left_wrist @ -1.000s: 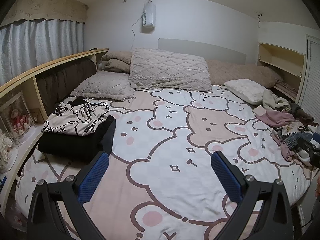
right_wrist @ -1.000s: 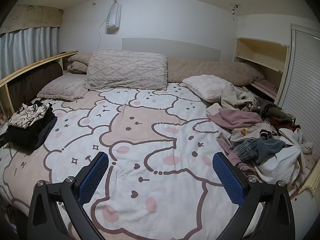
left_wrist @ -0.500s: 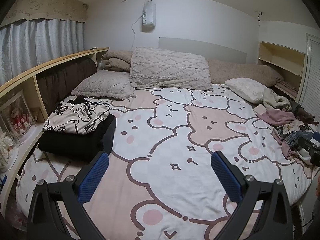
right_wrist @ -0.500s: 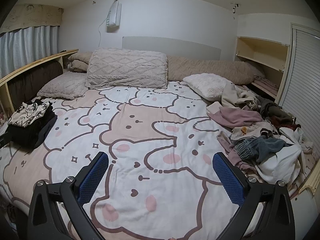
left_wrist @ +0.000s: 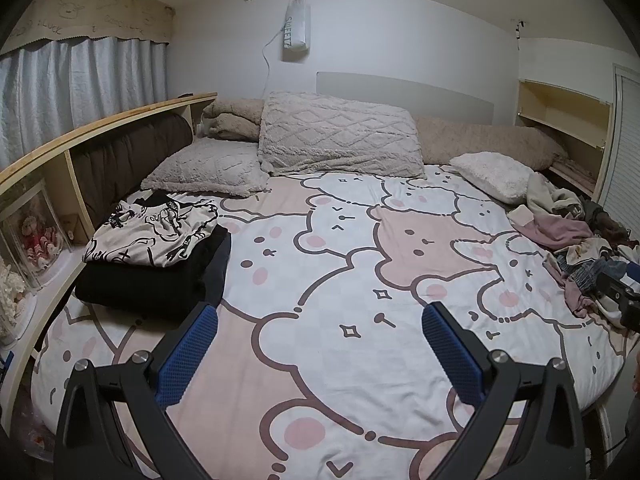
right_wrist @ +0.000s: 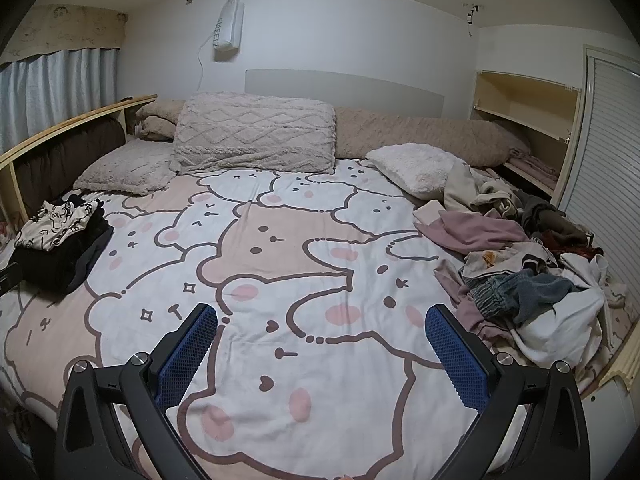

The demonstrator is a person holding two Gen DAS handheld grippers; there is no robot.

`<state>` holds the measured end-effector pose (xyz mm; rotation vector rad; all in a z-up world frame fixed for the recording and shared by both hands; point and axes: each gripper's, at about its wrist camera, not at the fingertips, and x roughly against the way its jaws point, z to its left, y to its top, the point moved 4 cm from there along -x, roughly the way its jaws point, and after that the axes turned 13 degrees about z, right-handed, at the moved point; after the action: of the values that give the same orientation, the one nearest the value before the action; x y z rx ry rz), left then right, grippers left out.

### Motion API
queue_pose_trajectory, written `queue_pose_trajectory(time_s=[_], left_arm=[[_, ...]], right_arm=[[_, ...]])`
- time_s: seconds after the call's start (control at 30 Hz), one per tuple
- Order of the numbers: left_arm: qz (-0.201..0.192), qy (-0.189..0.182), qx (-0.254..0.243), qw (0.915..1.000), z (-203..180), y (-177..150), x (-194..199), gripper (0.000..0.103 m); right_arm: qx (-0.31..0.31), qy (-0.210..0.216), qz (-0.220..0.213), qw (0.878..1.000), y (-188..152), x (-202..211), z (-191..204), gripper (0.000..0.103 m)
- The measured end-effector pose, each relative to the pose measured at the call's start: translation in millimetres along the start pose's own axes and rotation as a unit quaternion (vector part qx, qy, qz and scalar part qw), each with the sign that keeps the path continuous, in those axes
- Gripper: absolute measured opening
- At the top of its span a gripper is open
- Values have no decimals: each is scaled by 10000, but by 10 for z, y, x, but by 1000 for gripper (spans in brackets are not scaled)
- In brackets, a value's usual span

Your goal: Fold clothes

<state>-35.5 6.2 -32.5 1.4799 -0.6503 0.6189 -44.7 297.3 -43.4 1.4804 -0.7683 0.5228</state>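
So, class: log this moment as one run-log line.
left gripper open, empty | right gripper open, empty | folded stack left | unfolded pile right

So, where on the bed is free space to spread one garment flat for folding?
The widest bare patch is the middle of the bear-print bedspread, bordered by the folded stack on the left, the unfolded clothes pile on the right and the pillows behind. Both open grippers, left gripper and right gripper, hover over it. The right edge is crowded.
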Motion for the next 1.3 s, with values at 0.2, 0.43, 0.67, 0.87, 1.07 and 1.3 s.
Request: queue_pose_trajectory(time_s=[0.2,0.43,0.67,0.87,1.07,1.3], left_arm=[[28,25,-25,10000,-6,5,-38,103],[139,-53,-79,9999,-76,6,-115,103],[-79,-267,23,9996,-168,-6,-125,103],[-92,-277,-54,9996,-238,19,-182,103],[64,-152,-35,9999,-259,66,-312,103],[219,-194,-119,9995,-342,83,-438,103]], right_arm=[[-60,-6,51,10000,-19,-57,-45,103],[-61,-15,26,10000,-38,-114,-102,103],[-375,105,90,9992,-105,-253,-308,103],[-737,-235,233,9967,-210,-431,-688,103],[-1062,-1064,302,9882,-329,-542,-1241,103],[-1536,-1950,442,9677,-363,-560,-2023,103]])
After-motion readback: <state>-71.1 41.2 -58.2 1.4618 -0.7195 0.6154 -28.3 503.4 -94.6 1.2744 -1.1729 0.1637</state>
